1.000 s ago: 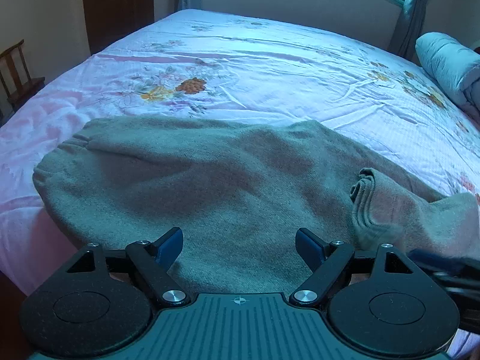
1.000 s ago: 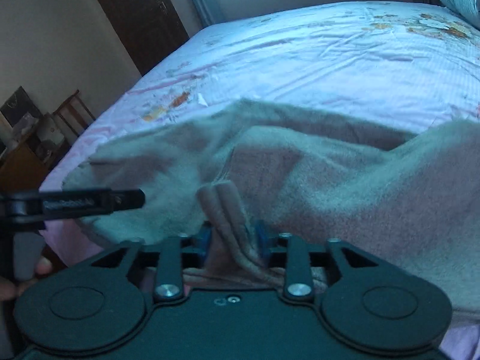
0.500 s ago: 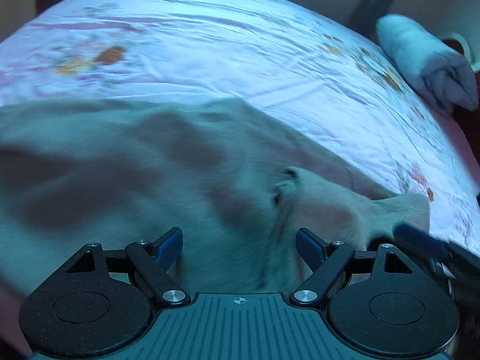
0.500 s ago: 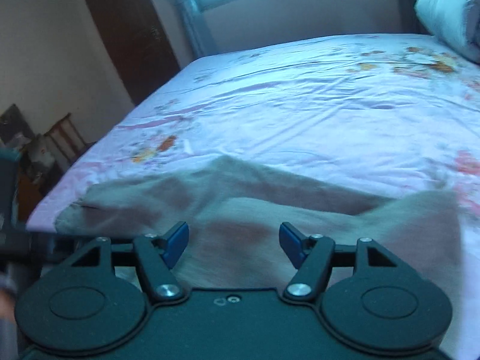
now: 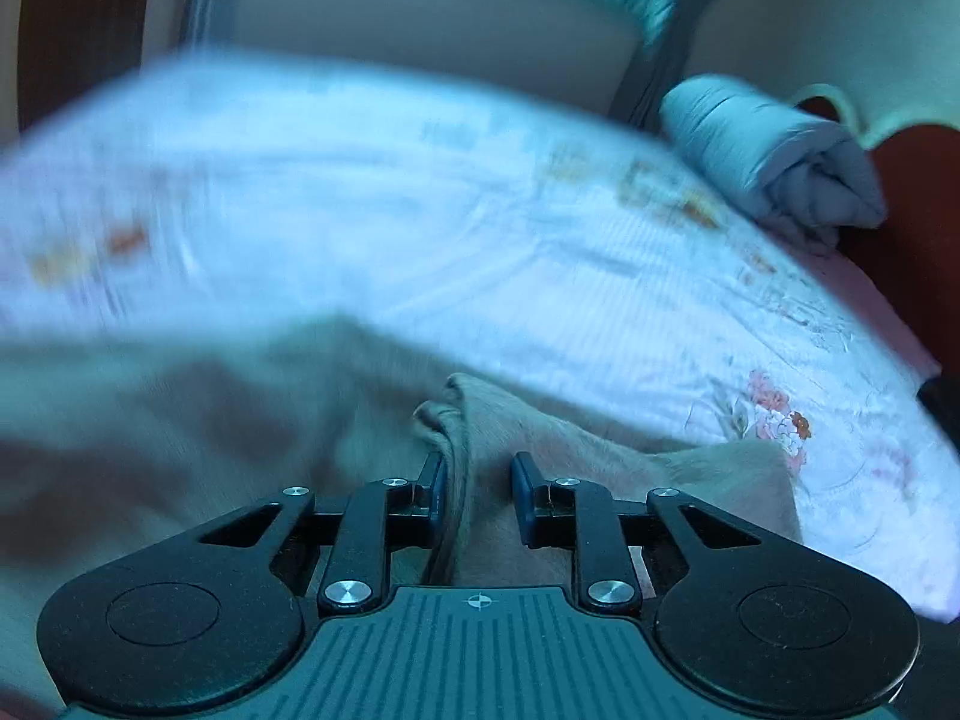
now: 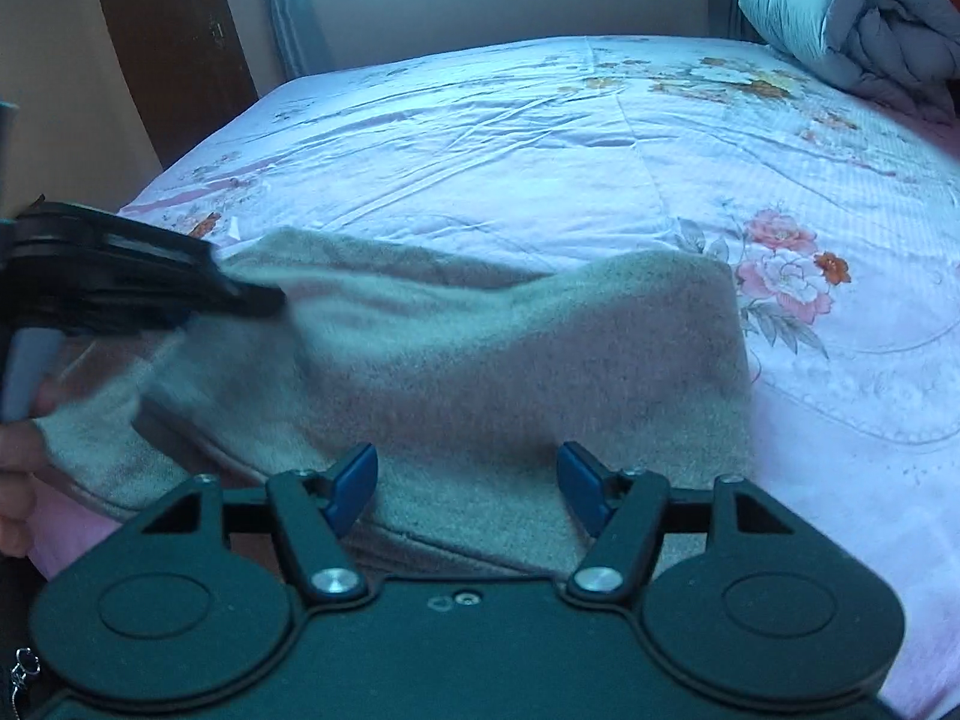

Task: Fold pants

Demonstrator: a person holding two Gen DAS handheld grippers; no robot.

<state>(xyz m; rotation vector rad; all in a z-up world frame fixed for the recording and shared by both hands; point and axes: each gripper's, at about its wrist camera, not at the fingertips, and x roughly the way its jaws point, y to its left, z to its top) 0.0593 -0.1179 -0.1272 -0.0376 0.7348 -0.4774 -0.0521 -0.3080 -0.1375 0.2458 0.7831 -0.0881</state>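
The grey-brown fleece pants (image 6: 480,348) lie folded near the front edge of the bed. In the left wrist view the pants (image 5: 198,420) are blurred by motion. My left gripper (image 5: 477,501) has its jaws narrowed around a bunched cuff of the pants (image 5: 450,420), with a small gap still showing on the right pad. My right gripper (image 6: 468,489) is open and empty, just above the near edge of the pants. The left gripper also shows in the right wrist view (image 6: 258,300), at the left on the pants.
The bed has a pale pink floral sheet (image 6: 540,138). A rolled grey-blue duvet (image 6: 852,18) lies at the far right corner. A dark wooden door (image 6: 174,42) and a curtained window stand behind the bed. A person's hand (image 6: 18,438) shows at the left.
My left gripper swung right and narrowed onto the bunched cuff. My right gripper let go of the cuff a second ago and stays open; it has drawn back a little.
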